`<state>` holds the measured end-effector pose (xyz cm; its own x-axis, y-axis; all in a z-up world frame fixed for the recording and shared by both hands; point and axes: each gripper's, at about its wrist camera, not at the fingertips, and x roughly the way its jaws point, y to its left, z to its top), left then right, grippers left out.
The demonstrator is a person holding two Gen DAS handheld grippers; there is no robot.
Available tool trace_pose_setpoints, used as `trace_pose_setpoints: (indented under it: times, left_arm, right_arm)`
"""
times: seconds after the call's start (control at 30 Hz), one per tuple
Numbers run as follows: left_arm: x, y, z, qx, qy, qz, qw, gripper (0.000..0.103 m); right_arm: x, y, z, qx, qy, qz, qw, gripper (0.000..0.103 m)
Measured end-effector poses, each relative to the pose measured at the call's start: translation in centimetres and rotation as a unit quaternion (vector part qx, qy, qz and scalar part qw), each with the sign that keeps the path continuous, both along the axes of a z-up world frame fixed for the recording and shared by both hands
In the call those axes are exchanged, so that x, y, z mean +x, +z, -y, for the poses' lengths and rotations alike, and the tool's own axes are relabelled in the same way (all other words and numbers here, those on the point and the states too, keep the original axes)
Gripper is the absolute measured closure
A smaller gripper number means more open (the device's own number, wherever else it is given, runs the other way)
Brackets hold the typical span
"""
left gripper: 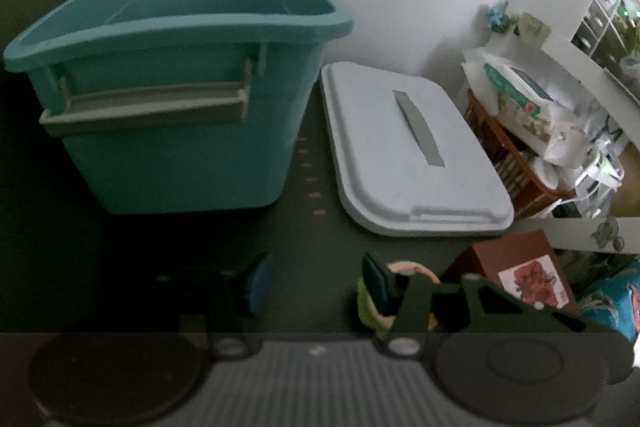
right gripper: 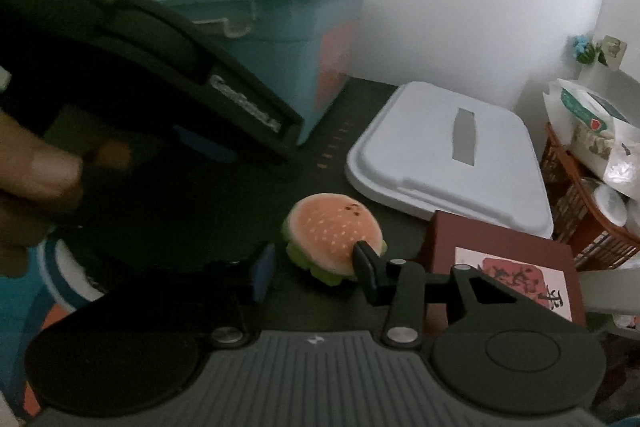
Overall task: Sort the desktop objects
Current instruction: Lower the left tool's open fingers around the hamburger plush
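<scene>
Right wrist view shows the right gripper with its jaws partly apart around a plush hamburger toy on the dark desk mat. The right finger's tip lies against the bun's near right edge, while the blue-padded left finger stands just clear of the toy's left side, so the pads do not clamp it. Just right of this gripper sits a brown box with a red-printed label. Ahead and to the right lies a white bin lid, flat on the mat. Ahead and to the left stands a teal storage bin, partly hidden by the black body of the other gripper, held in a hand at the left edge.

Left wrist view shows the left gripper with its jaws about half open and nothing between them. The hamburger toy lies just beyond its right finger, mostly hidden by it. The teal storage bin stands ahead to the left, the white bin lid ahead to the right, and a brown wicker basket of packets beside the lid.
</scene>
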<state>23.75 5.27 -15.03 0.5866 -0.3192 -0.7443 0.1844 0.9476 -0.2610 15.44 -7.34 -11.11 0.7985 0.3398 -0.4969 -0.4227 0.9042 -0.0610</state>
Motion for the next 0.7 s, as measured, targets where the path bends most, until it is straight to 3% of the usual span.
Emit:
trace_pose_setpoints:
  times: [0.2, 0.57, 0.7]
  left_arm:
    - [0.0, 0.0, -0.2, 0.003, 0.001, 0.000, 1.0000, 0.050]
    - [0.7, -0.4, -0.4, -0.004, -0.011, -0.005, 0.9999, 0.050]
    - [0.7, -0.7, -0.2, -0.001, -0.017, -0.006, 0.9998, 0.050]
  right_arm:
    - [-0.6, 0.4, 0.0, -0.005, -0.006, 0.028, 1.000, 0.039]
    - [1.1, -0.2, 0.4, -0.022, -0.020, 0.030, 0.999, 0.040]
    - [1.5, -0.7, 0.2, -0.021, -0.005, 0.014, 1.000, 0.054]
